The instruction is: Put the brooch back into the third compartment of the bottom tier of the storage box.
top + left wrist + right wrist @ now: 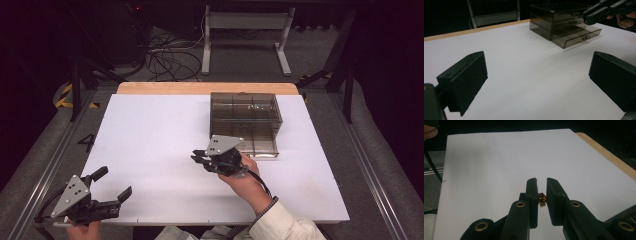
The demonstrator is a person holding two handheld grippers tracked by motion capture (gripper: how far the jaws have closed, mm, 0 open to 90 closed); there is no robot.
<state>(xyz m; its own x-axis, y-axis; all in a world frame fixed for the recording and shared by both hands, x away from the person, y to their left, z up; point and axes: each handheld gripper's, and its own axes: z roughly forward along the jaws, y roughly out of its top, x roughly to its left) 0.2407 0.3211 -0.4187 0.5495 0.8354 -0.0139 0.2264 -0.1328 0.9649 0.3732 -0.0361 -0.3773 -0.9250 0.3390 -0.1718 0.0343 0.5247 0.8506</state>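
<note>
Smoked, translucent plastic forms the small drawer cabinet [245, 120] that we see on the far right part of the white tabletop [150, 140], close to the bare wooden strip [200, 88] along the table's far edge. We can read no brand, label or lettering on it or on either gripper. Its lowest drawer [576, 37] stands pulled out toward the person, with a small knob on its front; the drawers above it sit flush.

We note wide bare tabletop to the left of the cabinet and between the two grippers. The near edge and the left edge of the white surface lie close to the left gripper [112, 192], and beyond the far edge we see grey floor, cables and a white table frame.

The right gripper [196, 157] is held just in front of the open drawer, above the tabletop and pointing left across it. In the right gripper view [541, 185] its jaws stand almost together, clamped on a small amber-brown object [542, 198] gripped between the pads; we cannot tell what that object is. It is therefore held off the table, near the drawer's front.

The left gripper rests at the near left corner, well apart from the cabinet. Its jaws stand wide apart with nothing between them, as the left gripper view [536, 75] confirms.
</note>
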